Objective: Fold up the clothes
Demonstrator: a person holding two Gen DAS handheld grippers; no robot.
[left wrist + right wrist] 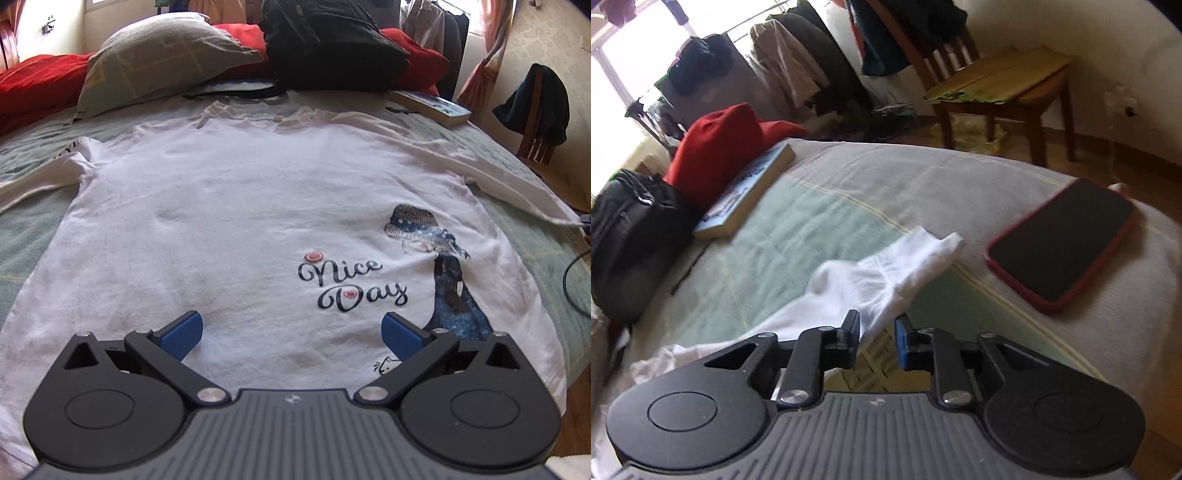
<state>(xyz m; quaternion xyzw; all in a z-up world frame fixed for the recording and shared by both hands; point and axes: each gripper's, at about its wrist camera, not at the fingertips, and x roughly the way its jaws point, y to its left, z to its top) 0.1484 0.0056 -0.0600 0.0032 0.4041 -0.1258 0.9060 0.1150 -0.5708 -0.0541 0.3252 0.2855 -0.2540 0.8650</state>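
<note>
A white long-sleeved shirt point(229, 221) lies spread flat on the bed, front up, with a "Nice Day" print point(354, 284) and a bird in a hat at its lower right. My left gripper point(291, 334) hovers over the shirt's lower middle, jaws wide open, nothing between the blue pads point(184, 332). In the right wrist view the shirt's right sleeve point(879, 273) stretches across the bedspread toward the far right. My right gripper point(877, 334) sits just over the sleeve's near edge, jaws a narrow gap apart. Cloth reaches the left finger point(851, 332); no pinch shows.
A phone in a red case point(1063, 240) lies on the bed right of the sleeve's cuff. A book point(746, 192), a black backpack point(332, 44), a pillow point(159, 62) and red bedding point(37, 85) line the far side. A wooden chair point(1004, 85) stands past the bed's edge.
</note>
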